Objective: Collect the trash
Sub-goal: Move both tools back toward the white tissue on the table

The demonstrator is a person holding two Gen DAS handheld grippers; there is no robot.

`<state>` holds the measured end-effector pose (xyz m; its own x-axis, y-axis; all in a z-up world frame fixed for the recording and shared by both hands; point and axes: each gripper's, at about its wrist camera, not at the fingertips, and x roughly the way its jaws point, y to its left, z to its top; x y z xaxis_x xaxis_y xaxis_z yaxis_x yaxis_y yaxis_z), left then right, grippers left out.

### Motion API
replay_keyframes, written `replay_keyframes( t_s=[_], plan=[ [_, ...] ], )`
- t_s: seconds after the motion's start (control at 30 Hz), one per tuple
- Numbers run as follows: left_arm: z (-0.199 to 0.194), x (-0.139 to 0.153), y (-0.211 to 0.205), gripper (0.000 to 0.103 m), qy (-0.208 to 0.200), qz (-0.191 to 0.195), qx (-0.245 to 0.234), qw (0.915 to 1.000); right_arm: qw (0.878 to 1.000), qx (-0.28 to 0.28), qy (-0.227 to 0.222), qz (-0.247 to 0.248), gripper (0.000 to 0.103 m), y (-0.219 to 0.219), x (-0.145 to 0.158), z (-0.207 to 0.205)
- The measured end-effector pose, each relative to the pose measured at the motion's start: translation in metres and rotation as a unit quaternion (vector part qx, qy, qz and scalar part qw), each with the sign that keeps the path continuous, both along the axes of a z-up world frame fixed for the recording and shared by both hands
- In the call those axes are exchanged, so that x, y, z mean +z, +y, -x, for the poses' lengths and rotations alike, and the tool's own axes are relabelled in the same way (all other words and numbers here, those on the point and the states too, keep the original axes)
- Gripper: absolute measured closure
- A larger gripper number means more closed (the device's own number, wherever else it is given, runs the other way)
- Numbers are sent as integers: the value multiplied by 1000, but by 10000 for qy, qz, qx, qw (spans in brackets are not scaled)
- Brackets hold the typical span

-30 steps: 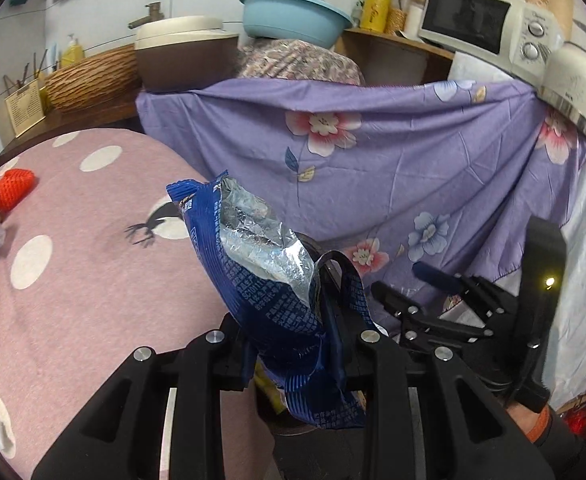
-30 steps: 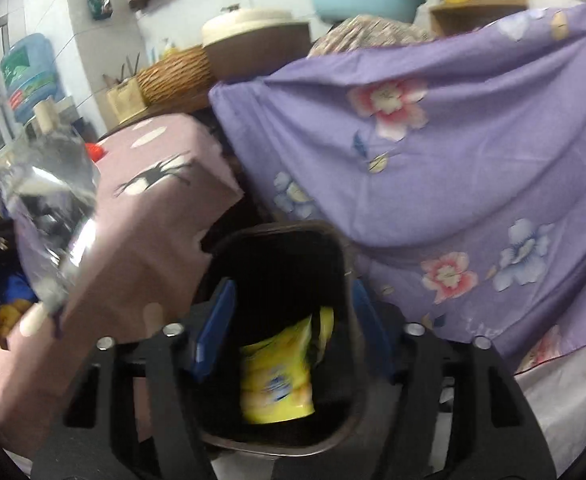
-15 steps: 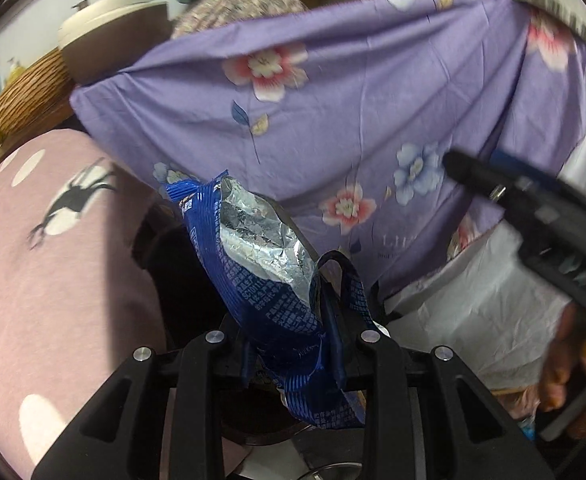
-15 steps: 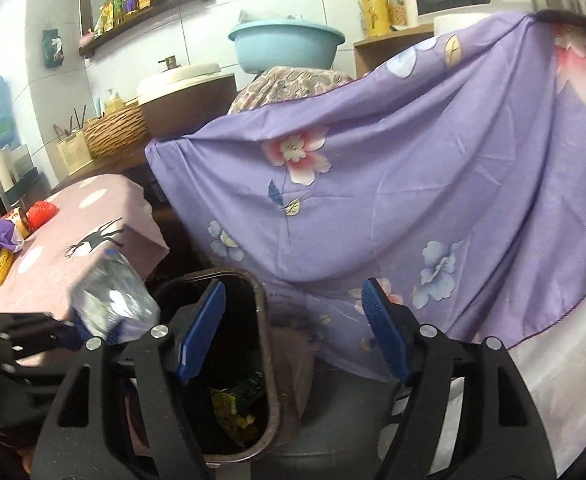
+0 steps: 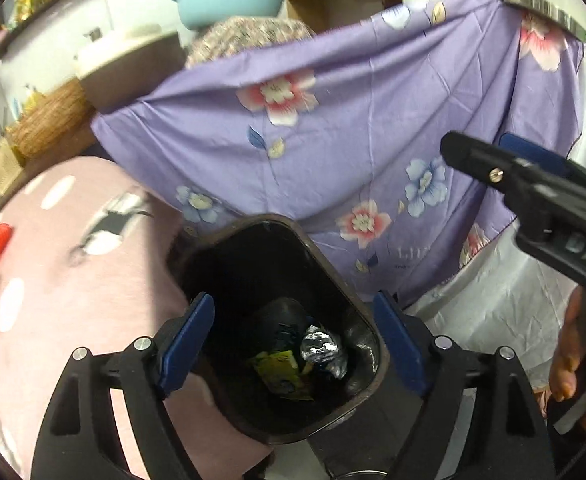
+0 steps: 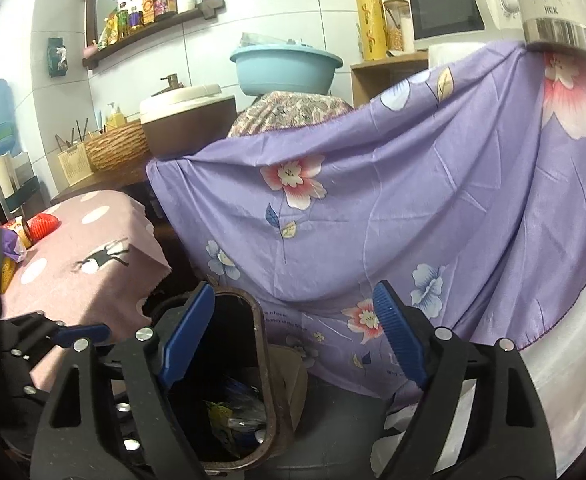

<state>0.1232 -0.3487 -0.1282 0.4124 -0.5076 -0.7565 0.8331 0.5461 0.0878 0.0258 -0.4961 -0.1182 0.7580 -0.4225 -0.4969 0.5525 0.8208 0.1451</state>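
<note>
A dark brown trash bin [image 5: 335,264] stands on the floor beside the table. Inside it lie a yellow wrapper [image 5: 283,368] and the blue foil chip bag [image 5: 323,350], crumpled. My left gripper [image 5: 293,344] is open and empty, right above the bin's mouth. My right gripper [image 6: 293,340] is open and empty, above and to the right of the bin [image 6: 263,344]; it also shows in the left wrist view [image 5: 533,184] at the right. Wrappers [image 6: 233,412] show inside the bin in the right wrist view.
A pink dotted tablecloth [image 5: 65,280] covers the table on the left, with a red net [image 6: 43,226] and other bits on it. A purple flowered cloth [image 5: 353,140] hangs behind the bin. A blue basin [image 6: 285,66], pot and microwave [image 6: 449,8] stand behind.
My left gripper opened and the blue chip bag dropped into the bin. The clear bottle seen beside my right gripper is gone from view. The right gripper has pulled back from the bin.
</note>
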Motion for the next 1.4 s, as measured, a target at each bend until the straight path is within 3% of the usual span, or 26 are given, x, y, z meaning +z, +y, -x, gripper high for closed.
replay_keyframes(
  t_s=[0.3, 0.53, 0.77, 1.17, 1.4],
  plan=[
    [-5, 51, 63, 15, -388, 509, 556, 9964, 9994, 301, -141, 46, 19, 21, 18, -12],
    [-24, 71, 124, 11, -565, 792, 1284, 9869, 9967, 774, -206, -95, 18, 45, 27, -36],
    [-53, 73, 196, 7, -644, 795, 2286, 9681, 9861, 1654, -173, -52, 18, 96, 36, -76],
    [-89, 51, 316, 5, -488, 428, 3658, 9284, 9495, 3137, -14, 53, 13, 196, 49, -139],
    [-103, 40, 353, 5, -234, 360, 3929, 9186, 9312, 3644, 133, -42, 12, 230, 50, -168]
  ],
)
